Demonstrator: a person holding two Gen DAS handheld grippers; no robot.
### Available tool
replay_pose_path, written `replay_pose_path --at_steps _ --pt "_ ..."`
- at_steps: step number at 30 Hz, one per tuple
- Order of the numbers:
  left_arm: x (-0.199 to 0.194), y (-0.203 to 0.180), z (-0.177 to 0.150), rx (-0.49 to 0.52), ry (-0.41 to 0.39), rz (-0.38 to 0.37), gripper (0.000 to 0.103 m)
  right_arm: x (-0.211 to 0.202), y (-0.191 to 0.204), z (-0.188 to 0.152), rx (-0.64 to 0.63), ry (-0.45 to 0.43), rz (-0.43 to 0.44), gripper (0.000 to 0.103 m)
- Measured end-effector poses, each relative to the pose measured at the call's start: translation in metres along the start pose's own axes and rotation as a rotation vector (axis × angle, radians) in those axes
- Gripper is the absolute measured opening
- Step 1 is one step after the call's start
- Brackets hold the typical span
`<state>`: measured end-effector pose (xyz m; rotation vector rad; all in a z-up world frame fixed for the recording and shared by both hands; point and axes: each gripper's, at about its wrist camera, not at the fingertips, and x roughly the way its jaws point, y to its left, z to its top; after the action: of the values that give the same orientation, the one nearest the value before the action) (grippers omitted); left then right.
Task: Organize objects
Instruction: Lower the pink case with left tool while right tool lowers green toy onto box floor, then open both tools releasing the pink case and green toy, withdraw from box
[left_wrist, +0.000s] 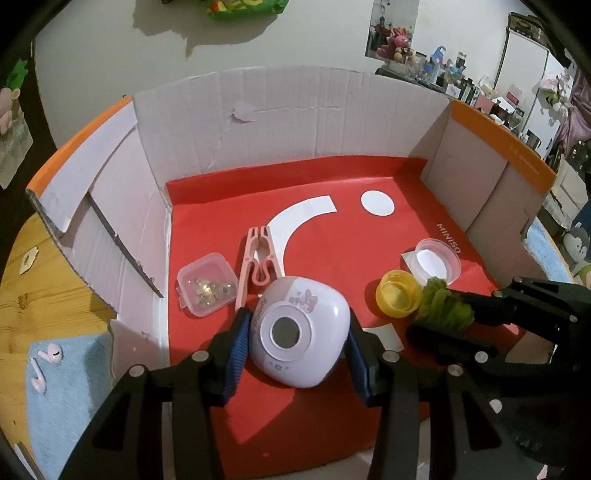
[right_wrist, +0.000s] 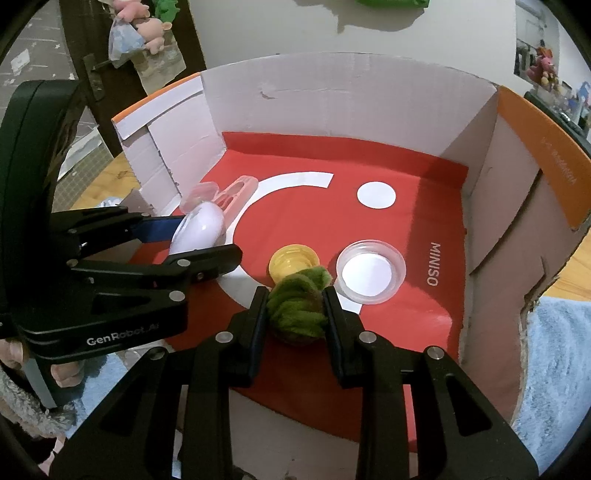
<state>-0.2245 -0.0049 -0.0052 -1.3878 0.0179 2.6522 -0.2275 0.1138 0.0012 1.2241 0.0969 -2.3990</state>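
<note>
My left gripper (left_wrist: 299, 341) is shut on a lilac toy camera (left_wrist: 301, 332) just above the red floor of a cardboard box (left_wrist: 288, 122); the camera also shows in the right wrist view (right_wrist: 201, 227). My right gripper (right_wrist: 295, 306) is shut on a green fuzzy bundle (right_wrist: 297, 306), low over the box floor, seen also in the left wrist view (left_wrist: 445, 306). A yellow cap (left_wrist: 397, 293) sits just beyond the bundle, and a clear round lid (left_wrist: 437, 260) lies to its right. A pink clothes peg (left_wrist: 258, 258) and a small clear case of gold bits (left_wrist: 207, 284) lie left.
The box walls (right_wrist: 517, 206) surround the red liner on three sides. Outside on the left, pink earbuds (left_wrist: 46, 365) lie on a blue towel (left_wrist: 70, 398) on the wooden table (left_wrist: 40, 288). Another blue towel (right_wrist: 554, 369) lies right of the box.
</note>
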Motion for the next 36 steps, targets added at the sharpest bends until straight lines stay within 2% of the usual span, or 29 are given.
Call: replay_pose_path --at_steps 3,8,10,11,12,17,23,25,29,34,36 --pt "-0.001 -0.001 0.001 0.003 -0.004 -0.003 0.058 -0.003 0.001 -0.001 -0.007 0.000 0.002 0.029" --pt "-0.005 -0.001 -0.001 -0.004 -0.018 0.008 0.061 -0.007 0.002 -0.003 -0.012 -0.007 0.003 0.030" --pt "-0.005 -0.003 -0.001 -0.002 -0.017 0.011 0.061 -0.008 0.001 -0.004 -0.011 -0.012 0.002 0.041" --pt "-0.006 -0.003 -0.002 -0.003 -0.019 0.013 0.061 -0.010 0.001 -0.005 -0.011 -0.016 0.002 0.057" --pt "-0.007 -0.003 -0.002 -0.003 -0.020 0.011 0.061 -0.012 0.002 -0.005 -0.011 -0.026 -0.002 0.059" --pt "-0.013 -0.004 -0.003 -0.008 -0.037 0.014 0.062 -0.020 0.002 -0.008 -0.008 -0.043 -0.007 0.059" --pt "-0.022 -0.008 -0.005 0.002 -0.062 0.035 0.070 -0.034 0.003 -0.011 -0.004 -0.066 -0.002 0.059" --pt "-0.026 -0.008 -0.006 0.004 -0.071 0.036 0.070 -0.039 0.004 -0.013 -0.006 -0.075 -0.003 0.060" --pt "-0.035 -0.011 -0.011 0.010 -0.091 0.044 0.076 -0.050 0.009 -0.018 -0.019 -0.095 -0.007 0.065" --pt "-0.046 -0.013 -0.017 0.012 -0.108 0.053 0.077 -0.063 0.015 -0.023 -0.032 -0.116 -0.015 0.067" --pt "-0.050 -0.013 -0.019 0.008 -0.113 0.051 0.080 -0.067 0.017 -0.025 -0.035 -0.124 -0.021 0.072"
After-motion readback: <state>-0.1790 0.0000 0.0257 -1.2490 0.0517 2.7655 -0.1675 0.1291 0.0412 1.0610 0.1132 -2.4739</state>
